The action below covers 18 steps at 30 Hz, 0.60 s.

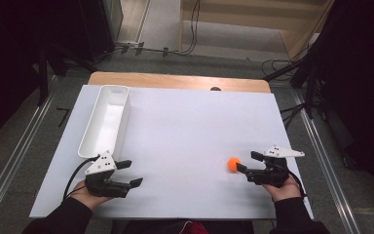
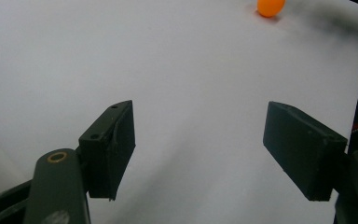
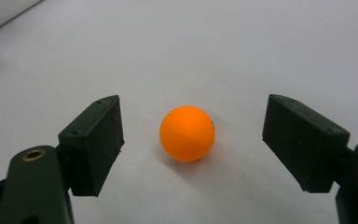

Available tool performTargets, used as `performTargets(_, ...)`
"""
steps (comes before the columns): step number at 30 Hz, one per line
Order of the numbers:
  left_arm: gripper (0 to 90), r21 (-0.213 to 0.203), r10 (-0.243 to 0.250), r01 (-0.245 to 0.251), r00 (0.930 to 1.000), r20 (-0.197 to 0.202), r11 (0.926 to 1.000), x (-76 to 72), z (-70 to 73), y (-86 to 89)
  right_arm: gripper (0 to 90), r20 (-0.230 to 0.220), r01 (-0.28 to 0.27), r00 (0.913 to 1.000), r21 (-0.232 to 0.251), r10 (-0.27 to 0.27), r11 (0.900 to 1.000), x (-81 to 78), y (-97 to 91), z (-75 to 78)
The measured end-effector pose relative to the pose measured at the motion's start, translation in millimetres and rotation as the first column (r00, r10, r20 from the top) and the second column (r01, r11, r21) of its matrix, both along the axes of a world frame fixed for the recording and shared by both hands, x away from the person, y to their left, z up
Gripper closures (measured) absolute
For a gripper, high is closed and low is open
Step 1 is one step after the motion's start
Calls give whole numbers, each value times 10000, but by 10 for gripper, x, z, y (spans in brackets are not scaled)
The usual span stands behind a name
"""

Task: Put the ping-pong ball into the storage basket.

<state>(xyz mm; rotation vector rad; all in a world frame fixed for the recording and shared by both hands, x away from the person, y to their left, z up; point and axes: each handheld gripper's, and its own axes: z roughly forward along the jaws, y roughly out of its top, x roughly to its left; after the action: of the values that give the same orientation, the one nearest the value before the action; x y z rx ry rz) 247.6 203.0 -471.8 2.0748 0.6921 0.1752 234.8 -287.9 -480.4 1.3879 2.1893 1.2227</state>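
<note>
- Two grippers sit at the near edge of the counter [image 1: 185, 122], one in each of the person's hands, and nothing is lifted yet.
- Nearest on the left, the left gripper [image 1: 128, 173] rests low over bare white surface, its fingers [image 2: 109, 149] spread wide with nothing between them; it looks idle for now.
- Over on the right, the right gripper [image 1: 246, 163] is lined up on the orange ball [image 1: 233, 164], fingers [image 3: 93, 147] apart, one on each side.
- From the right gripper view, the ball [image 3: 187, 133] sits on the counter centred in the gap, a clear space to either finger, so no contact so far.
- Reading the state of play: the approach seems finished, the grasp itself is not made; closing on the ball is the step in hand.
- Farther back on the left, the long white tray [image 1: 88, 141] stands empty, well apart from the ball.
- My call: if the tray is where the ball is headed, the pick-up, the carry across the counter and the drop all remain, so this is early going.
</note>
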Motion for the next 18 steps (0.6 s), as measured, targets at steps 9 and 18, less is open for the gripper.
performTargets(9, 253, 15, -38, 38, 10000, 6, 10000, -3, -1, -1, 189, 107, -187, 9998, -125, 188, 9997, 133, 91, 3)
performTargets(18, 254, -22, -39, 39, 10000, -1, 10000, -3, 1, 2, 189, 294, -151, 9994, -120, 154, 9998, 223, 135, 24)
